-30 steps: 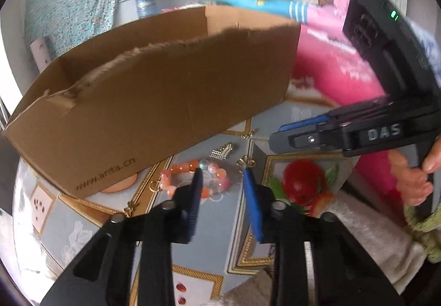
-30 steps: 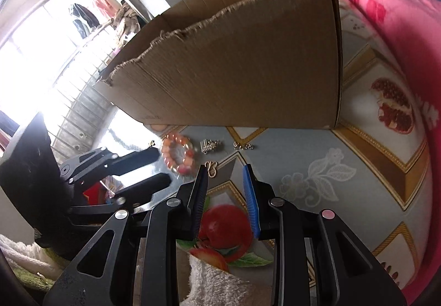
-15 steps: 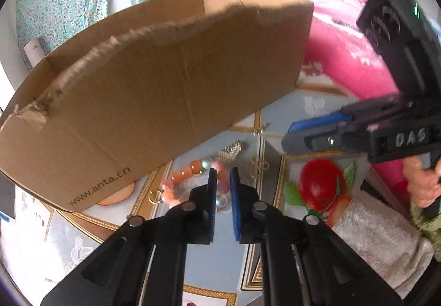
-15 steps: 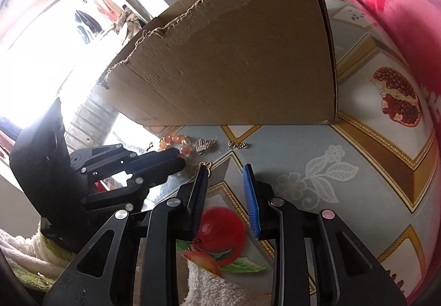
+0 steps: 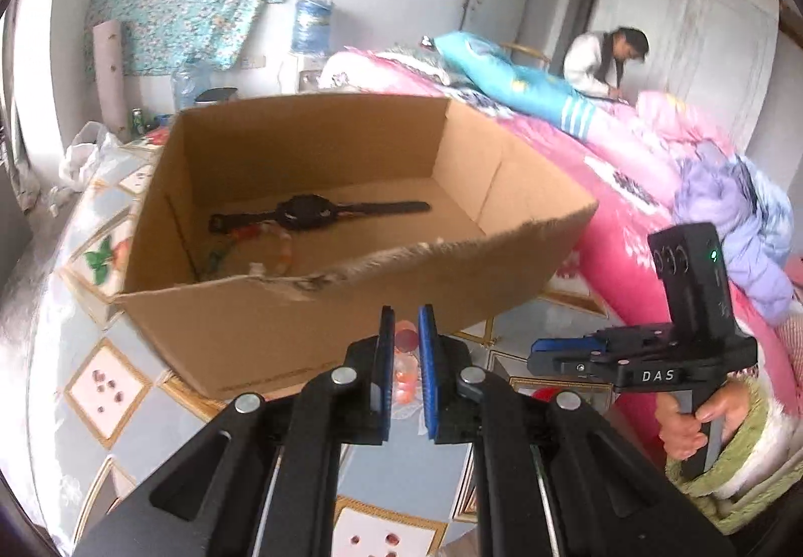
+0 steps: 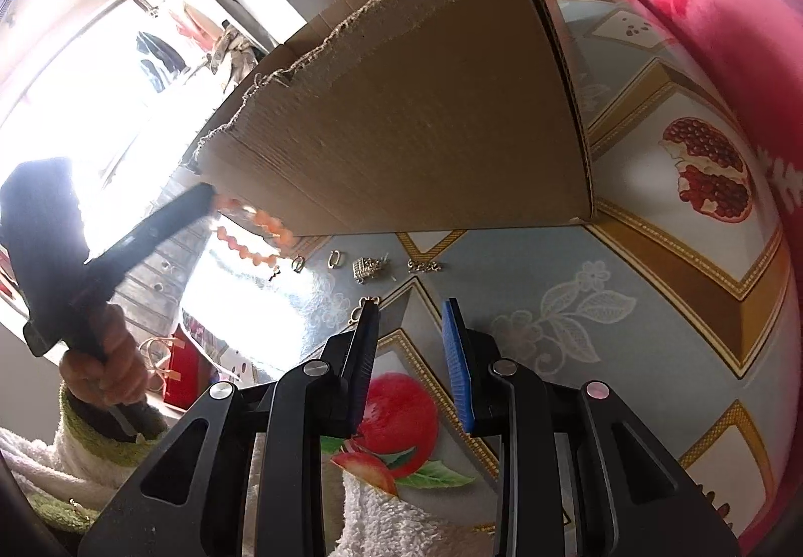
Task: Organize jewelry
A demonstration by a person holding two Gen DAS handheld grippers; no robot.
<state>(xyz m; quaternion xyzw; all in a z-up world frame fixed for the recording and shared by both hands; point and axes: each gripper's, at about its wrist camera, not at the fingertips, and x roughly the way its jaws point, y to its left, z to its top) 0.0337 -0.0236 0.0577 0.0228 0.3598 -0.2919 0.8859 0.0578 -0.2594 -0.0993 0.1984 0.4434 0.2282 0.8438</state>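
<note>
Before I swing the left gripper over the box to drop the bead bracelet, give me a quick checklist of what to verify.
1. Grip: left gripper is shut on the bead bracelet, which hangs in a loop below the fingers. Ok.
2. Bracelet clear of the table: it dangles in front of the cardboard box wall, off the surface. Ok.
3. Height over the torn front rim: beads hang below rim level in the right wrist view. Not ok, lift first.
4. Landing spot: the box floor holds a black watch and other beads, with bare cardboard to the right. Ok.
5. Right gripper: open, holding nothing, away from the box. Ok.
6. Small metal pieces lie on the table. Not ok.
</note>
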